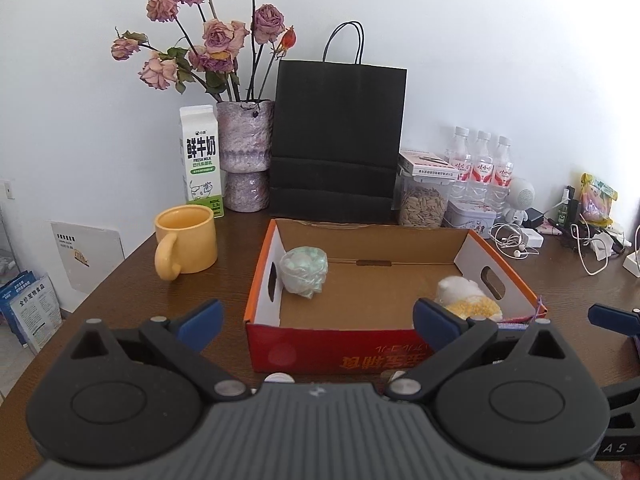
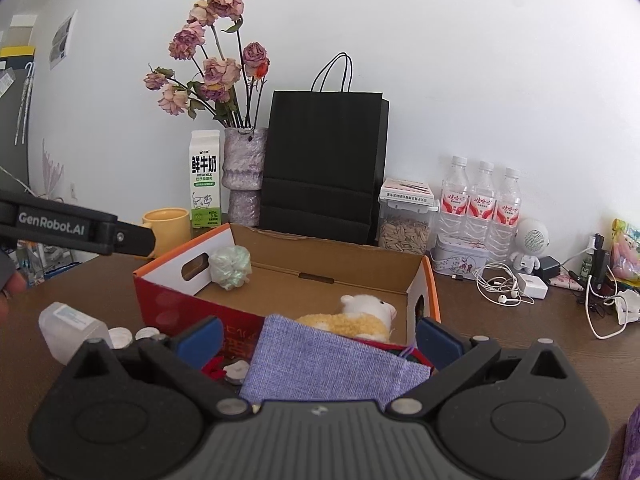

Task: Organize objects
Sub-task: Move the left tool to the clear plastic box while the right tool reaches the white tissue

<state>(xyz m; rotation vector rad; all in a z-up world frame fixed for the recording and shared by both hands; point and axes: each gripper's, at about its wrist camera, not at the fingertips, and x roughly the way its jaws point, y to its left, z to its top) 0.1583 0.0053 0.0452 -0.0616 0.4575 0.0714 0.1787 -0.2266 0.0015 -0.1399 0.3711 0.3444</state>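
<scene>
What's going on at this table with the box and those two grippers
A person is tidying small things into an open cardboard box using two hand-held grippers. A plush sheep and a bundled pale green bag already lie inside. The right gripper is open, with a purple fabric pouch between its fingers, draped over the box's near edge. The left gripper is open and empty in front of the box. A small plastic bottle remains outside.

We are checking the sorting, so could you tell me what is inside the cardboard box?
The cardboard box holds a green-white bundle and a plush sheep; the purple cloth pouch covers the near corner.
</scene>
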